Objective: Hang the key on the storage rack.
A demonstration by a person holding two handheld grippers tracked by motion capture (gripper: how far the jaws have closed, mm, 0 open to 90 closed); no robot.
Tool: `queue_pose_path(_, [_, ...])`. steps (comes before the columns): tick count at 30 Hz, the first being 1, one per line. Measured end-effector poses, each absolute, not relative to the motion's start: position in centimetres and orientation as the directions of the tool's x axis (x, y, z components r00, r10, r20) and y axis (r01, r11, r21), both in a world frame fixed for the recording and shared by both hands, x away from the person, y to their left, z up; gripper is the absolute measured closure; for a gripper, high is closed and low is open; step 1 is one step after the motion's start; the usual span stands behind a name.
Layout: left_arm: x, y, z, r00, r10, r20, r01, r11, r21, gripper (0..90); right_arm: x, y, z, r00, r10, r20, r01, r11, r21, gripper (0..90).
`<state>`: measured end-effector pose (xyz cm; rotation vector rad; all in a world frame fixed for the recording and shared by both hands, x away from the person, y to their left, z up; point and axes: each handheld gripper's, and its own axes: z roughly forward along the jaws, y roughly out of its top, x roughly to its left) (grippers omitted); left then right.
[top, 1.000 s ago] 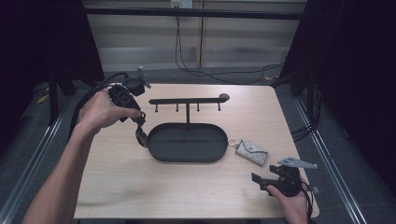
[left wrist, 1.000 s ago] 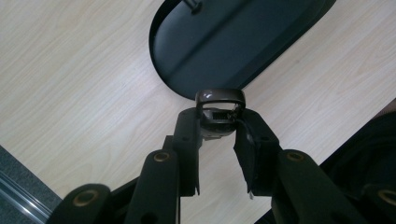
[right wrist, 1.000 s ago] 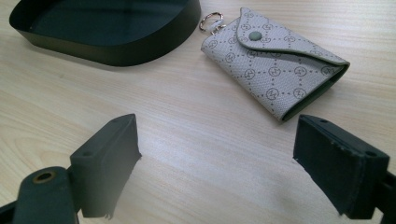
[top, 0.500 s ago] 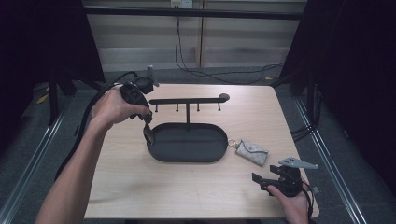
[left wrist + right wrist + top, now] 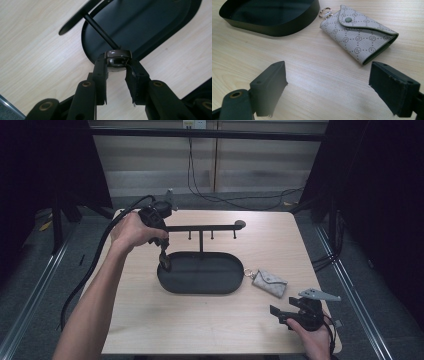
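Observation:
My left gripper (image 5: 164,260) hangs over the left end of a black oval tray (image 5: 200,289), pointing down. In the left gripper view the left gripper (image 5: 117,65) is shut on a small glossy dark brown fob (image 5: 118,58), just above the tray's rim (image 5: 90,53). A black T-shaped hook bar (image 5: 200,227) rises from the tray's back. A pale grey patterned key pouch (image 5: 270,282) with a metal ring lies on the table right of the tray. My right gripper (image 5: 289,312) rests near the table's front right, and in the right gripper view it (image 5: 328,82) is open with the key pouch (image 5: 359,35) ahead of it, untouched.
The light wooden table (image 5: 210,330) has bare wood in front of the tray. The left gripper's thick black cable (image 5: 95,265) loops off the table's left edge. Dark floor and metal rails surround the table.
My left hand has moved right and down with the brown fob, from beside the hook bar's left end to just over the tray's left end. The right gripper has stayed put.

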<state>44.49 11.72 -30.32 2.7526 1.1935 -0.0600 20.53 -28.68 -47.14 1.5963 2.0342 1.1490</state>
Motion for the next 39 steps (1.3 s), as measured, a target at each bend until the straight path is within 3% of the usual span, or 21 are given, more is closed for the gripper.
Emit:
queue_pose_path(25, [45.9, 11.1, -31.2, 0.636, 0.768, -0.077, 0.770, -0.624, 0.132, 69.2, 20.6, -28.6, -47.1, -0.335, 0.914, 0.230, 0.665, 0.057, 0.744, 14.3])
queue_pose_path(39, [45.2, 11.3, -31.2, 0.642, 0.763, -0.080, 0.763, -0.625, 0.163, 38.5, 20.7, -28.6, -47.2, -0.333, 0.915, 0.230, 0.667, 0.056, 0.743, 14.3])
